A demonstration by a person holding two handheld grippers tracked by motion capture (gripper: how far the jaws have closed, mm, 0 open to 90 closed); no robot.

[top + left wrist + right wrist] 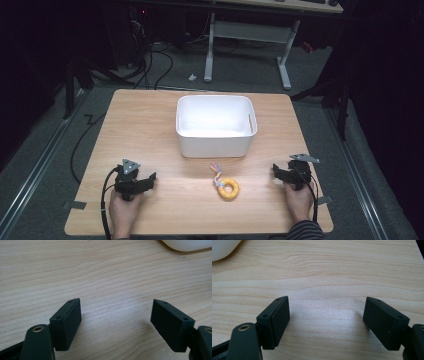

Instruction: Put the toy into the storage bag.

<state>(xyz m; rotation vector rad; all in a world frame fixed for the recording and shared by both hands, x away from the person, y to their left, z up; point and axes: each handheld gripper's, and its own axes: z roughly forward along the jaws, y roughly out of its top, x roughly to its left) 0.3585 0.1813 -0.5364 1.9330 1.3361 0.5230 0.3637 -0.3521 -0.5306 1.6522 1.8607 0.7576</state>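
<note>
Here both grippers, left [150,178] and right [278,171], gape empty beside the yellow ring [229,189].

One wooden surface [150,125] carries the things. On it stands one white tub [216,125], and in front of that lies one yellow ring [229,189] with one short braided cord [216,171] tied to it. Two grippers are on the surface: one left gripper [150,178] and one right gripper [277,172], each with two black jaws set wide apart and nothing between them. Two hands hold them, one left hand [123,210] and one right hand [298,201]. One second table [280,30] stands behind.
</note>
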